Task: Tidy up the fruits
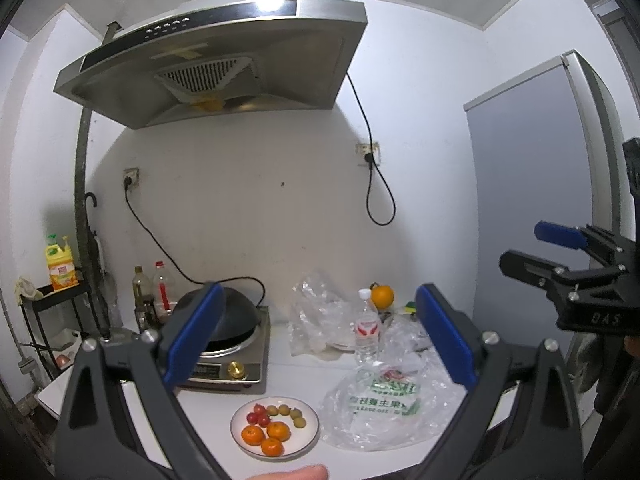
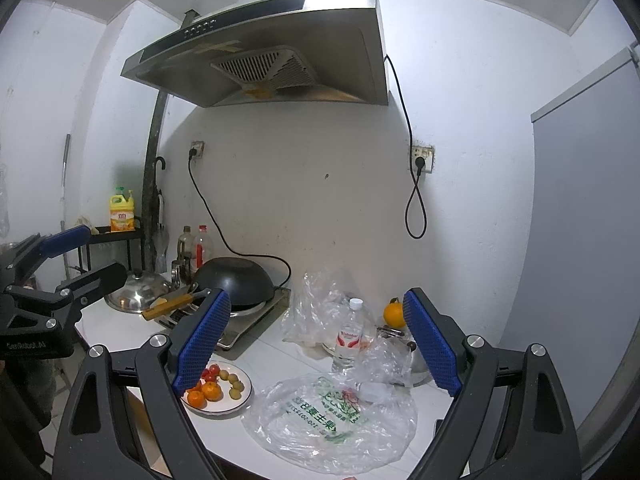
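**Fruit plated on the counter, both grippers spread and empty**

We hold the left gripper (image 1: 316, 336) level above the white counter (image 1: 292, 376), its blue pads spread wide with nothing between them. The right gripper (image 2: 316, 344) is likewise spread and grips nothing. On the side of the right gripper, seen from the left wrist, we read raised letters that look like "DAS"; on the left gripper's body, seen from the right wrist, a white brand line is printed, but it is too blurred for us to spell out with confidence.

The fruit sits on a white plate (image 1: 308, 436) near the counter's front edge: three mandarins (image 1: 266, 436), a few small red fruits (image 1: 258, 416) and a row of small yellow-green fruits (image 1: 288, 414). One larger orange (image 1: 382, 296) stands apart at the back of the counter.

Just beside the plate lies a clear plastic bag (image 1: 380, 412) with green Chinese characters and a string of digits, seen reversed through the film; we cannot read them reliably. Behind it stands a water bottle (image 1: 367, 330) with a red-and-white label, its wording illegible. A yellow detergent jug (image 1: 61, 264) on the rack shows a red label mark we cannot read.
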Action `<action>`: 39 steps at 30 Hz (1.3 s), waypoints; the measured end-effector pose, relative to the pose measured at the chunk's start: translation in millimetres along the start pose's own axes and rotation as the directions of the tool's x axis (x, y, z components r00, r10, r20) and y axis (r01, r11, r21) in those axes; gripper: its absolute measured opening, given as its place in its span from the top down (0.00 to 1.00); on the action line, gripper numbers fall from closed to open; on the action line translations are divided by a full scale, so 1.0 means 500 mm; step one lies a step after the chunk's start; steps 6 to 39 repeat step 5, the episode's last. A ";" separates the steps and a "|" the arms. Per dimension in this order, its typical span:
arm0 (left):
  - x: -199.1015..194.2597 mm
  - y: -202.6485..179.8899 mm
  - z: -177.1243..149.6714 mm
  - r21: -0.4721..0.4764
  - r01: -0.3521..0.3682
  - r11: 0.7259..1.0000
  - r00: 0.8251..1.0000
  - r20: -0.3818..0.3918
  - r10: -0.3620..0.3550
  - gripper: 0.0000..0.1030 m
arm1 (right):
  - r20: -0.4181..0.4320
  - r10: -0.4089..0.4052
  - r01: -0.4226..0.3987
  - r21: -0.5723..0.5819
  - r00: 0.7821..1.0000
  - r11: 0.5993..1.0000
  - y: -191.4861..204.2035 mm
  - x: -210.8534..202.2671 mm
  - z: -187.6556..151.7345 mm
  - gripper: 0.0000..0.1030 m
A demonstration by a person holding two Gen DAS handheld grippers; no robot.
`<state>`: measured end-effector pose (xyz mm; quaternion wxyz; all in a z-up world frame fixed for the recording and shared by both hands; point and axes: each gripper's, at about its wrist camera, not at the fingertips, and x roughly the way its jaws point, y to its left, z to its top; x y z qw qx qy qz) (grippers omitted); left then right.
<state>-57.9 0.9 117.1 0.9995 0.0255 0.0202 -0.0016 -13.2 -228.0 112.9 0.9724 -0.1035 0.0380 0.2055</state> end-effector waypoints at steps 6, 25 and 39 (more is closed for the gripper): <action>0.001 0.006 -0.004 -0.015 0.021 1.000 1.000 0.011 -0.021 0.06 | -0.003 0.002 -0.002 0.000 1.000 1.000 0.000 0.003 -0.003 0.12; 0.001 0.006 -0.004 -0.015 0.021 1.000 1.000 0.011 -0.021 0.06 | -0.003 0.002 -0.002 0.000 1.000 1.000 0.000 0.003 -0.003 0.12; 0.001 0.006 -0.004 -0.015 0.021 1.000 1.000 0.011 -0.021 0.06 | -0.003 0.002 -0.002 0.000 1.000 1.000 0.000 0.003 -0.003 0.12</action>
